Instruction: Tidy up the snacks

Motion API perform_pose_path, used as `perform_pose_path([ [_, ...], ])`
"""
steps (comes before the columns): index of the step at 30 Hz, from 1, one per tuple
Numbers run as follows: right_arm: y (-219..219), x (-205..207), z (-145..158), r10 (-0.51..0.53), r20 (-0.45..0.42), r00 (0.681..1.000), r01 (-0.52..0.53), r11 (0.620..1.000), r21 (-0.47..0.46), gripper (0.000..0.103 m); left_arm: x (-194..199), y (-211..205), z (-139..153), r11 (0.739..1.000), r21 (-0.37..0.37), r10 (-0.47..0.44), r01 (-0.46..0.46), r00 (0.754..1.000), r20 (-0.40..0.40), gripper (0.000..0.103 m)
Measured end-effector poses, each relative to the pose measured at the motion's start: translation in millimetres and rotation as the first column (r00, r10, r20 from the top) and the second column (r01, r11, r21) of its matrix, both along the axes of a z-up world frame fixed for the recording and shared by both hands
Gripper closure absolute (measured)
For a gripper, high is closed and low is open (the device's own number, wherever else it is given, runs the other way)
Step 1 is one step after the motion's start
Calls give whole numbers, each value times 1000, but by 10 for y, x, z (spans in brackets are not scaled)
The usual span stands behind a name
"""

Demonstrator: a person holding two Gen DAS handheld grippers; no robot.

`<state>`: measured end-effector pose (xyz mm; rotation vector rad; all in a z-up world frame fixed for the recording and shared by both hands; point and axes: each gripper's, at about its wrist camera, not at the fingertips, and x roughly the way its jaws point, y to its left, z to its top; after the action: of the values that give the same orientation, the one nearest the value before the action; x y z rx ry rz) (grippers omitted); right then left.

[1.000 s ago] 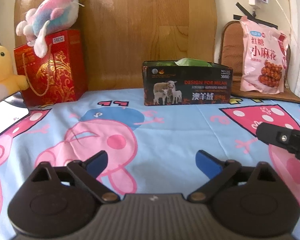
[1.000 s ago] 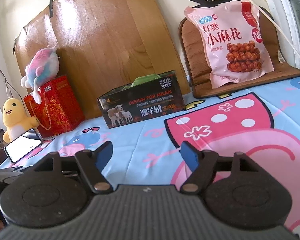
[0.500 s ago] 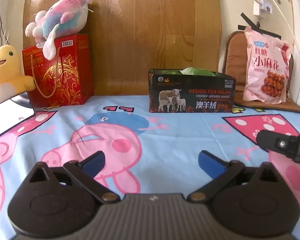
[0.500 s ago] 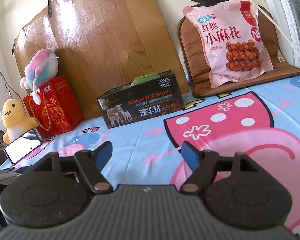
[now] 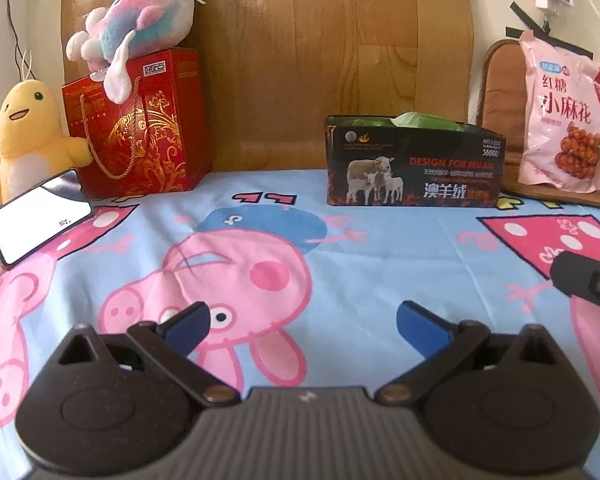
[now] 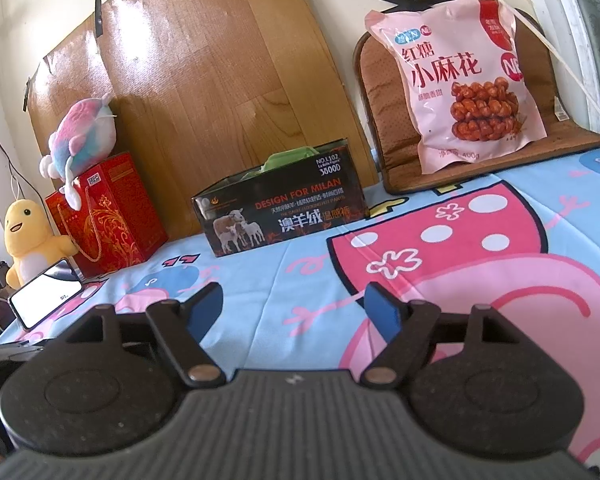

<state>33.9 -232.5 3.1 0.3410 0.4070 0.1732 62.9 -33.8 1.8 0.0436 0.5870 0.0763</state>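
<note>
1. While standing propped against the brown woven seat cushion (image 6: 384, 92) at the far right corner of the bed, looking soft and light: the pink plastic pouch of fried dough twists (image 6: 456, 80), puffed with air, glossy and probably slippery, its contents likely brittle under a hard squeeze.
2. Judging the sealed top edge or a side seam as the safest hold, pinching film rather than the twists inside.
3. Sitting at the far edge of the cartoon-pig bedsheet (image 5: 300, 248), against the wooden board (image 5: 332, 60): the open-topped black cardboard box printed with sheep (image 5: 414, 168), stiff-walled, already holding something green (image 5: 420, 120) poking above the rim; not telling what else lies inside.
4. Standing at the far left: the red-and-gold paper gift bag (image 5: 136, 128), carrying a pink-and-blue plush (image 5: 140, 36) on top, contents hidden; beside it a yellow plush duck (image 5: 24, 140) and a leaning phone (image 5: 40, 216).
5. Hovering low over the sheet, well short of the pouch: the left gripper (image 5: 300, 320) and the right gripper (image 6: 294, 306), both with blue pads spread wide, gripping nothing.
</note>
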Motion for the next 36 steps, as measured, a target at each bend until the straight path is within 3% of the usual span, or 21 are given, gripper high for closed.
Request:
perform_pose_path([
  [36, 9, -10, 3, -11, 0, 1000, 11, 1000, 10, 19, 41, -55, -27, 998, 48, -47, 49, 998, -31, 0],
])
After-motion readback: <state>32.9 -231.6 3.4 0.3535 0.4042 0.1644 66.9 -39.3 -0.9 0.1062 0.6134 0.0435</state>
